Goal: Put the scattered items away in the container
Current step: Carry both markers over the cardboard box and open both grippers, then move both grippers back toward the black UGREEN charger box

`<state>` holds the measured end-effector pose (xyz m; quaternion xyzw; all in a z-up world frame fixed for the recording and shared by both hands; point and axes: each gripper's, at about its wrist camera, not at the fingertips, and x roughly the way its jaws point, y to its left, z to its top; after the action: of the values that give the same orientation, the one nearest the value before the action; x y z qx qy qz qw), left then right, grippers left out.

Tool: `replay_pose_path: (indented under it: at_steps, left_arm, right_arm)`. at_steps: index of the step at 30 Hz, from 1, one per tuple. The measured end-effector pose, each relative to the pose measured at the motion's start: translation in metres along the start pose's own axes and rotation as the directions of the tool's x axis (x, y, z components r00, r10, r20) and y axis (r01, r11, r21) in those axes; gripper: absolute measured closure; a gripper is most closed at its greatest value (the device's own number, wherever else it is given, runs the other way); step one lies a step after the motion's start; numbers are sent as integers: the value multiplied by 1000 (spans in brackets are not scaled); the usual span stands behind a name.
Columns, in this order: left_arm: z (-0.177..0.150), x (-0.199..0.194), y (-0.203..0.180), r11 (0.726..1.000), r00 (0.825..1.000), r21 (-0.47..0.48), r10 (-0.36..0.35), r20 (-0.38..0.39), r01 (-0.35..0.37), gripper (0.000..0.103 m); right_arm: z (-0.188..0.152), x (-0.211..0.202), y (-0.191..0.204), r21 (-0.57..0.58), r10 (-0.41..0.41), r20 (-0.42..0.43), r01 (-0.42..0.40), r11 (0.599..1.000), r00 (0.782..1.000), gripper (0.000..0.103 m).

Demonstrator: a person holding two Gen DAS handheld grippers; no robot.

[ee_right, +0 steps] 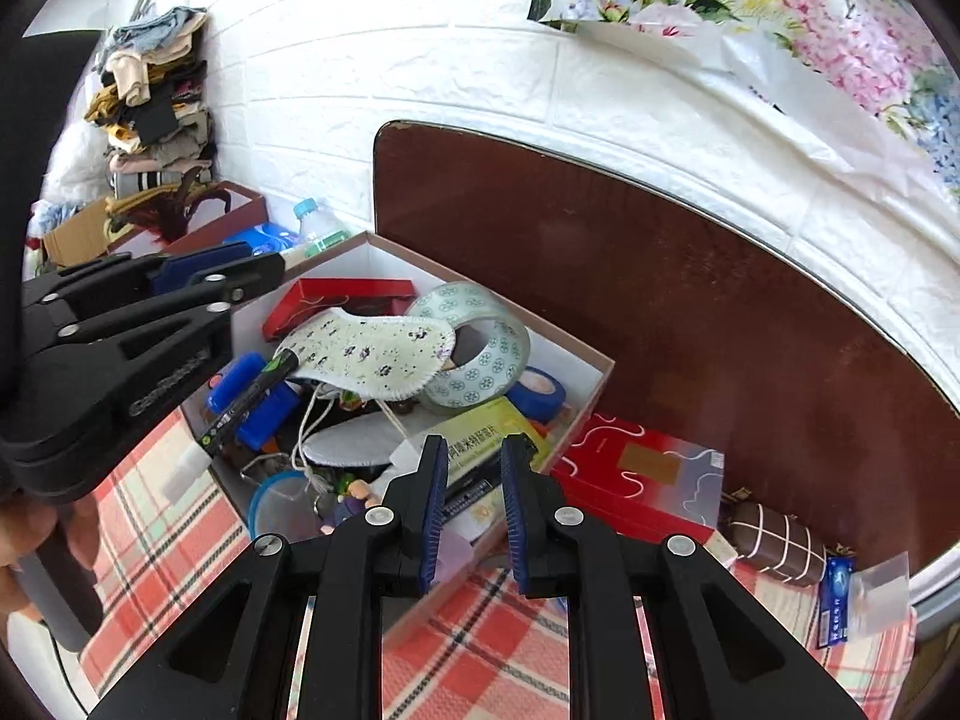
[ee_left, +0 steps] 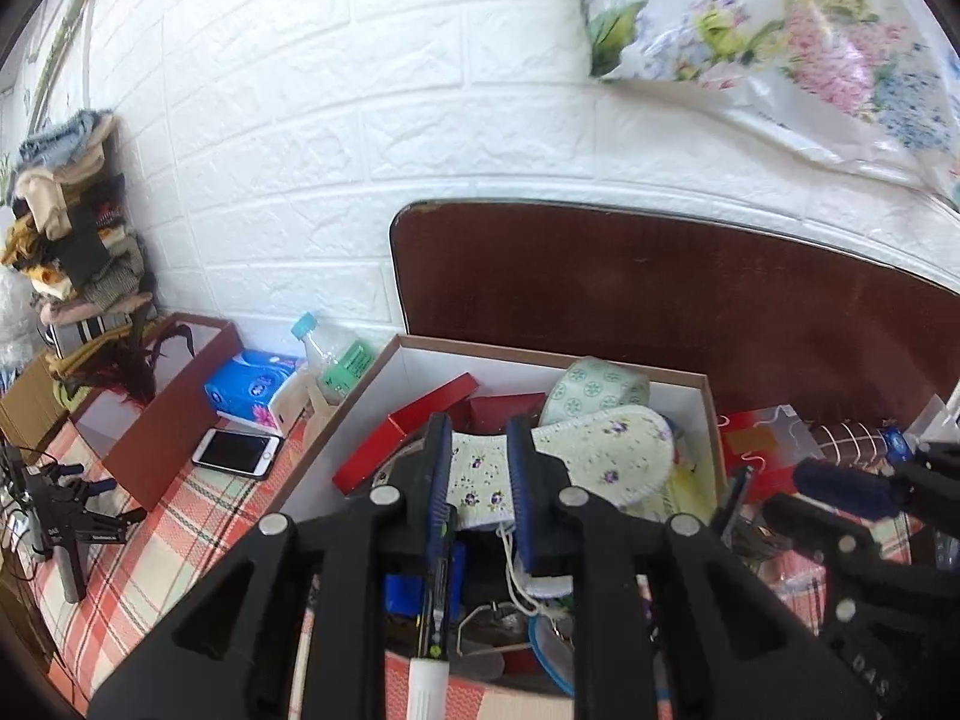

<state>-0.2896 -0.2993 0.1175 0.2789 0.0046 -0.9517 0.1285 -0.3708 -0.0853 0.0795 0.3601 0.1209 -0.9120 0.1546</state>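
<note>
Hovering over box (ee_right: 591, 360): left gripper (ee_left: 477, 468) w/ marker (ee_left: 435, 594) seemingly falling.

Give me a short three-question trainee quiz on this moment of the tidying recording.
1. True or false: the tape roll lies outside the box.
2. In the right wrist view, what lies just right of the box? A) a mug B) a red packet C) a book
3. What is between the jaws of the right gripper?

Key: 1 false, it lies in the box. 2 B. 3 nothing; the jaws stand apart over the box's near corner.
</note>
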Motion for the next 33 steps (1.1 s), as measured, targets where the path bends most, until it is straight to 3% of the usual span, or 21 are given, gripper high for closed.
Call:
replay_pose_path:
  at_steps: [4, 9, 14, 17, 23, 33]
  left_arm:
    - [-18, -33, -20, 998, 999, 66, -10, 31, 8, 80]
    - [-51, -69, -60, 988, 995, 134, -85, 44, 78, 75]
    - [-88, -92, -107, 968, 982, 169, -188, 10, 184, 74]
    - [-107, -100, -139, 957, 977, 206, -211, 14, 203, 71]
    - [-138, -103, -196, 926, 952, 223, -299, -61, 305, 68]
    - [-171, -92, -267, 901, 933, 244, -334, -136, 358, 66]
  right_arm:
    - [-16, -20, -2, -28, -27, 15, 28, 999, 1000, 86]
    - [-54, -45, -20, -27, -62, -19, 61, 998, 998, 86]
    - [-112, -70, -65, 19, -111, -80, 112, 993, 991, 86]
    - [-149, -82, -96, 64, -140, -137, 150, 987, 981, 86]
    - [-217, -110, -139, 91, -194, -197, 215, 972, 961, 86]
    - [-288, -141, -217, 224, -230, -256, 289, 931, 939, 86]
